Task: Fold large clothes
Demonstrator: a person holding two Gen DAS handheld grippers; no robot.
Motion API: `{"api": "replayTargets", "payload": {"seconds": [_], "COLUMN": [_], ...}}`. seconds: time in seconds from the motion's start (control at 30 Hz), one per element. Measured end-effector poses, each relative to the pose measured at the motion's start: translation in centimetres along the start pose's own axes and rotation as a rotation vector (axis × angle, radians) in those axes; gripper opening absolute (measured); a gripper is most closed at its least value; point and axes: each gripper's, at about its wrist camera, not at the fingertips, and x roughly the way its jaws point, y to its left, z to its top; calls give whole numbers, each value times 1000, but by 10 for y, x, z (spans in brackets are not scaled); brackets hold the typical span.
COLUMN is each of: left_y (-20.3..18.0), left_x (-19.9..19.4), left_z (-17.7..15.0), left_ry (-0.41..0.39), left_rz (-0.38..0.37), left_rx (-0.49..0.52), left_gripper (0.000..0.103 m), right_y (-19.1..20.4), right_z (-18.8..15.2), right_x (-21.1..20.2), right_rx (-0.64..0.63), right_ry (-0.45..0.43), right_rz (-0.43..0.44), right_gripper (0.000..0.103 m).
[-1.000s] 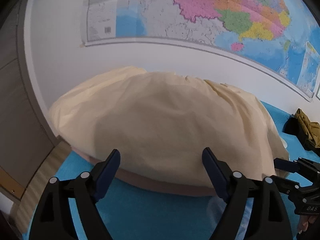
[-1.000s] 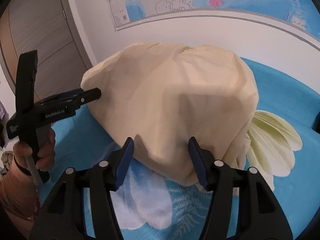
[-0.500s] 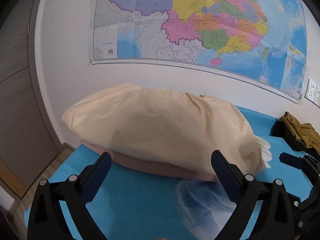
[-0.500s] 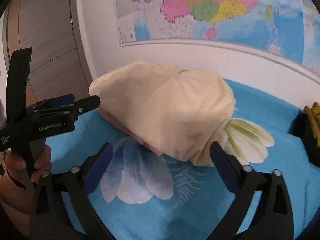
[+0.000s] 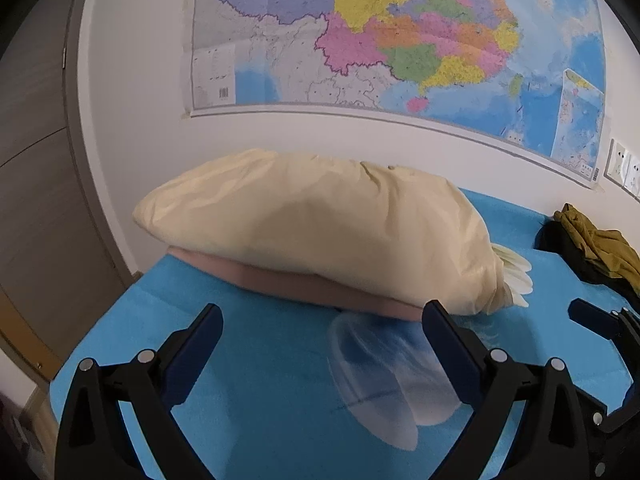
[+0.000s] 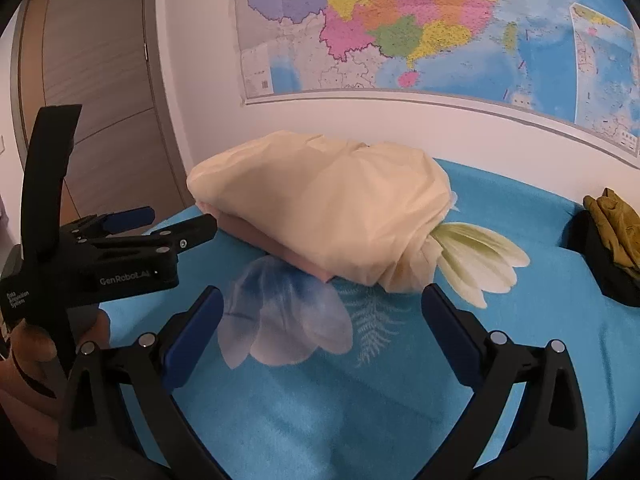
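The blue bedspread (image 5: 260, 360), printed with pale flowers, fills the lower half of both wrist views and lies under both sets of jaws. Beyond it a wall map (image 5: 400, 40) hangs above the far edge.

The cream garment (image 5: 312, 228) is folded into a thick bundle and rests on a pinkish folded layer (image 5: 280, 280) directly ahead of the jaws, clear of all pads. In the right wrist view the same bundle (image 6: 320, 208) sits ahead and slightly left of centre, with one gathered end pointing toward the right-hand pad.

A dark and mustard pile of clothes (image 6: 612, 236) lies well to the right of the right jaws, apart from the bundle.

The left gripper (image 5: 320, 340) is released: both pads stand wide, with only bedspread between them. The right gripper (image 6: 320, 320) is likewise released and empty. The left gripper (image 6: 120, 248) also appears at the left of the right wrist view, held in a hand (image 6: 40, 360).

Change since one second ago: both jaws were then close against the near edge of the cream bundle, the right pair noticeably narrower. Both have since spread to full width and withdrawn, so the bundle now appears smaller and farther ahead.

Assessment: the fold on the cream garment appears complete and has been let go. The next step is probably the pile at the right.
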Motion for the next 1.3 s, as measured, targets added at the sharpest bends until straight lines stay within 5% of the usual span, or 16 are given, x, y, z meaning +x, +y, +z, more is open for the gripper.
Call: {"api": "replayTargets", "payload": {"seconds": [1.3], "left_y": [-10], "left_x": [-20], "left_z": [-11], "left_ry": [-14], "left_rz": [35], "left_rx": [6], "left_gripper": [96], "right_y": [-8], "right_z": [-11], "right_x": [-25], "right_rx": [48], "right_ry": [-24], "right_rz": [41], "right_gripper": [97]}}
